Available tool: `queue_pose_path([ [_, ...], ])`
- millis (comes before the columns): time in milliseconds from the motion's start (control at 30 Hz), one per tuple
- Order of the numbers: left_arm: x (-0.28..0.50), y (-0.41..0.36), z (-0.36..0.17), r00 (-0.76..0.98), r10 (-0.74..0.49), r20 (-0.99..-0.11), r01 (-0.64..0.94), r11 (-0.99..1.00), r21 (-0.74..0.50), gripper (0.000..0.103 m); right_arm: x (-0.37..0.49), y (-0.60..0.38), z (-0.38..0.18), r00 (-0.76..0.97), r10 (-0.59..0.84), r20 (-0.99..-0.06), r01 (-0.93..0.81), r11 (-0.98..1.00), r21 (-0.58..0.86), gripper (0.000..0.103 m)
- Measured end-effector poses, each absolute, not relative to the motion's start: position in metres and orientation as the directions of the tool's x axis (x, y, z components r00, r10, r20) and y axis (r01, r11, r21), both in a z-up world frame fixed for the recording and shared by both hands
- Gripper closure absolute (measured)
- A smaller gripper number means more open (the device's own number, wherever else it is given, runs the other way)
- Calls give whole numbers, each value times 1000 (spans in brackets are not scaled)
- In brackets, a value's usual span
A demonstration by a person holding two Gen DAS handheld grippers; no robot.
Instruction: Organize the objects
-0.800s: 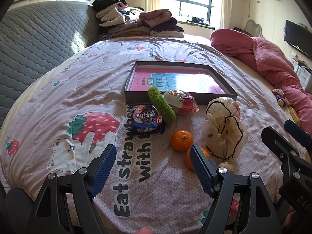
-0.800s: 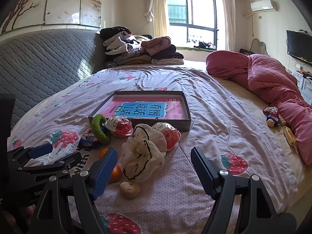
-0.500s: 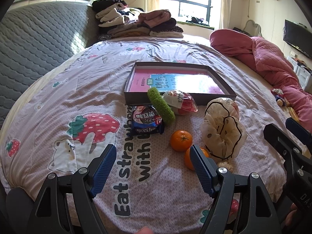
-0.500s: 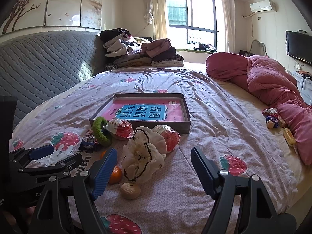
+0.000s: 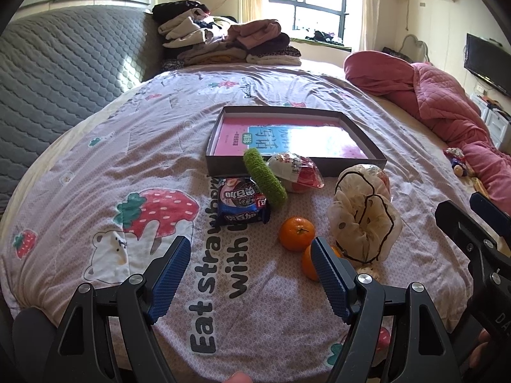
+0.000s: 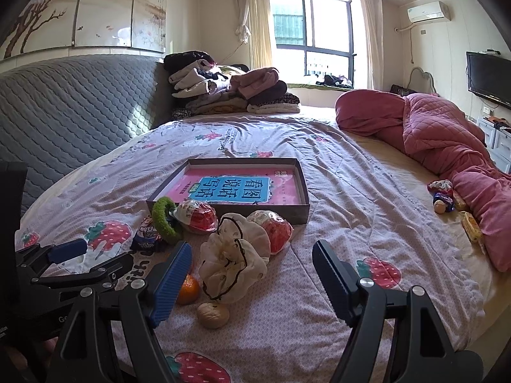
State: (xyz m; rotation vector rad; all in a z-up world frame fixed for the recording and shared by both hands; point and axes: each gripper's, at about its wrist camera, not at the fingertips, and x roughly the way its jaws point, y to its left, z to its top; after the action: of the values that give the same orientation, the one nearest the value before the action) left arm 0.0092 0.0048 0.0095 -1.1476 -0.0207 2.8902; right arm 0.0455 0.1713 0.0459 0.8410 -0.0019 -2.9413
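I find both claws wide open and empty, held above the near edge of the bed [image 5: 95,146], angled down at the clutter. My left claw [image 5: 249,271] hangs over the printed lettering on the sheet; my right claw [image 6: 252,279] sits beside it, over bare sheet, with the cream drawstring pouch [image 6: 234,258] between its pads in the picture but farther off.

Nearest to me lie a walnut [image 6: 213,315] and two oranges: one orange [image 5: 297,233] in plain view, a second orange [image 5: 307,265] partly behind my left claw's right pad. Just beyond are the blue snack packet [image 5: 241,204], the green knitted ring [image 5: 264,178] leaning over it, and two red-and-white wrapped snacks, one [image 5: 295,172] against the box wall, the other [image 6: 274,229] behind the pouch. Farther still stands the shallow dark box [image 5: 293,163], holding only a pink booklet [image 6: 242,188].

I judge the sorting not yet begun: every loose item sits outside the box, none gripped. The next move, as I read it, calls for lowering one claw onto a near item, likely an orange, closing gently on that round, rolling fruit, then carrying it forward over the box wall.
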Motion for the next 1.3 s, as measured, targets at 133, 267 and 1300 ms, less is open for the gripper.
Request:
queue_pose_path([
  [133, 10, 4, 12, -730, 36, -682, -25, -999, -26, 24, 46, 171, 46, -846, -80, -527, 79, -997, 25, 26],
  [267, 10, 3, 11, -728, 38, -685, -27, -999, -26, 24, 46, 170, 46, -845, -81, -529, 81, -996, 23, 26],
  [1300, 4, 5, -10, -670, 63, -740, -60, -998, -30, 24, 48, 167, 27, -804, -106, -585, 128, -992, 5, 26],
])
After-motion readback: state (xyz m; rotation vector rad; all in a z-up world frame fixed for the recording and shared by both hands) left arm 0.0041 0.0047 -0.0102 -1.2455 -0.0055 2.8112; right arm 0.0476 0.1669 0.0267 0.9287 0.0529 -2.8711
